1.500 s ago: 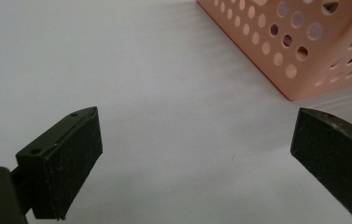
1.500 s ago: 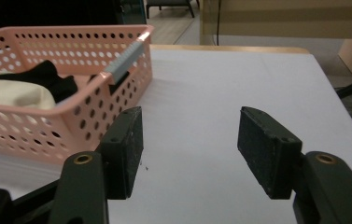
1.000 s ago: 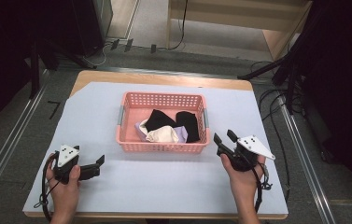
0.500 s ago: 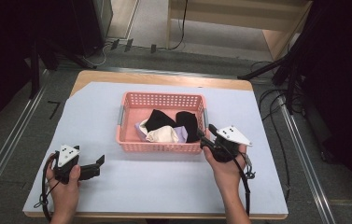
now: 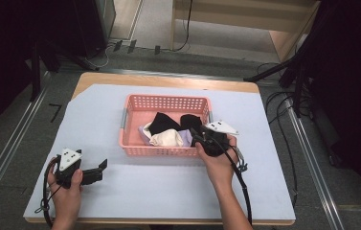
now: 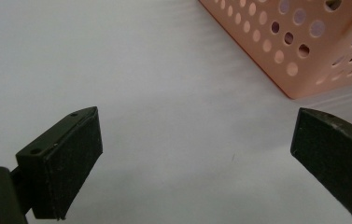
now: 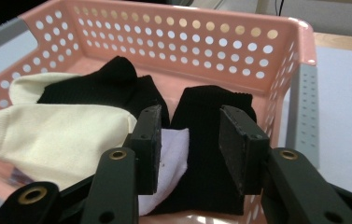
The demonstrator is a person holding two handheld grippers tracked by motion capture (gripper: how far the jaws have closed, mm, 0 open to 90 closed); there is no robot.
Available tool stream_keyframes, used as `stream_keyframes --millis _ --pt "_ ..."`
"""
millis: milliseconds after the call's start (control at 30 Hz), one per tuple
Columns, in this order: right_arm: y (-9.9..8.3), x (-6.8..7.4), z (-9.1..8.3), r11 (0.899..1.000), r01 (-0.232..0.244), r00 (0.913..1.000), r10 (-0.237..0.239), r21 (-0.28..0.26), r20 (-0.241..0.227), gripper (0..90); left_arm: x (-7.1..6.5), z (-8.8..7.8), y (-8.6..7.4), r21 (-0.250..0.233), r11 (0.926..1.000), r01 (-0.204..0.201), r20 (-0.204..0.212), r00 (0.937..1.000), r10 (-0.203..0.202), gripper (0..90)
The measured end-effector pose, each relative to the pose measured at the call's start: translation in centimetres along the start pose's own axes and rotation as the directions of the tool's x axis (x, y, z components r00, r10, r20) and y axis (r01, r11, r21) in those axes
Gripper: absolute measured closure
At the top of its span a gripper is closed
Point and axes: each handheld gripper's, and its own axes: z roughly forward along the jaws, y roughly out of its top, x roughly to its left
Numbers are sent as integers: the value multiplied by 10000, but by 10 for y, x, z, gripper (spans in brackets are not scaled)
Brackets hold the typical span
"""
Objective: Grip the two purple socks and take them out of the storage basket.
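So far nothing is out: every sock sits in the pink basket, right gripper poised half-spread over a black sock at its near right corner, left gripper idle, jaws wide.

Basket ahead of and around the right gripper jaws; socks inside, one lying between the jaws, others to their left. Basket corner ahead and right of the left gripper jaws, table cover beneath.

No readable text or labels anywhere
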Motion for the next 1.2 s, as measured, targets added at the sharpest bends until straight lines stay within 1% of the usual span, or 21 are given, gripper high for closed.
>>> stream_keyframes --millis 67,100,167,200,233,300,400,533,567,667,733,800,900,933,967,1000,1033,1067,1100,1167,1200 --pt "3 1 3 9999 -71 10000 71 140 1 621 0 0 0 -12 10000 -8 34 10000 8 30" --pt "5 3 6 9995 -235 9996 238 200 -139 644 0 0 0 -25 10000 10 50 10000 -10 30" --pt "5 3 8 9992 -254 9995 260 312 -181 654 0 0 0 -20 10000 2 40 10000 -2 30" --pt "6 5 14 9981 -173 9998 178 592 -84 673 0 0 0 -1 10000 -15 53 10000 15 30" --pt "7 5 15 9969 -258 9995 269 742 -148 690 0 0 0 -1 10000 -15 52 10000 15 30" --pt "9 5 18 9955 -520 9979 548 797 -336 727 0 0 0 5 10000 -3 46 10000 3 30" --pt "11 6 20 9949 -512 9983 533 874 -216 741 0 1 0 -1 10000 -16 52 10000 16 30" --pt "15 4 31 9818 -1126 9936 1130 1529 64 769 0 1 0 24 10000 -5 53 10000 5 30" --pt "15 4 31 9818 -1126 9936 1130 1529 64 769 0 1 0 24 10000 -5 53 10000 5 30" --pt "17 8 38 9762 -962 9953 970 1944 55 758 0 1 0 37 10000 -21 42 10000 21 30" --pt "18 10 44 9677 -1057 9941 1088 2288 -10 736 0 1 0 40 10000 -21 56 10000 21 30" --pt "20 11 48 9593 -1029 9947 1004 2629 232 720 -1 1 0 1 10000 -21 54 10000 21 30" --pt "20 15 55 9464 -578 9980 472 3177 410 677 0 1 0 11 10000 -63 55 10000 63 30" --pt "20 15 55 9464 -578 9980 472 3177 410 677 -1 1 0 21 10000 -74 53 10000 73 30" --pt "20 21 60 9329 -233 9988 61 3593 490 723 -1 1 0 35 10000 -92 51 9999 92 30" --pt "20 21 60 9329 -233 9988 61 3593 490 723 -1 1 0 49 9999 -95 50 9999 94 30" --pt "20 21 61 9279 -175 9990 8 3723 451 770 -1 1 0 37 9999 -96 57 9999 95 30" --pt "21 21 62 9243 -265 9989 93 3807 470 824 0 1 0 28 10000 -83 65 9999 82 30" --pt "22 21 61 9201 -587 9978 417 3873 521 900 0 1 0 26 10000 -75 68 9999 75 30" --pt "22 20 60 9234 -585 9977 414 3794 530 900 0 1 0 43 10000 -79 72 9999 78 30" --pt "25 17 54 9363 -645 9979 566 3453 328 900 0 2 0 32 10000 -82 71 9999 82 30"
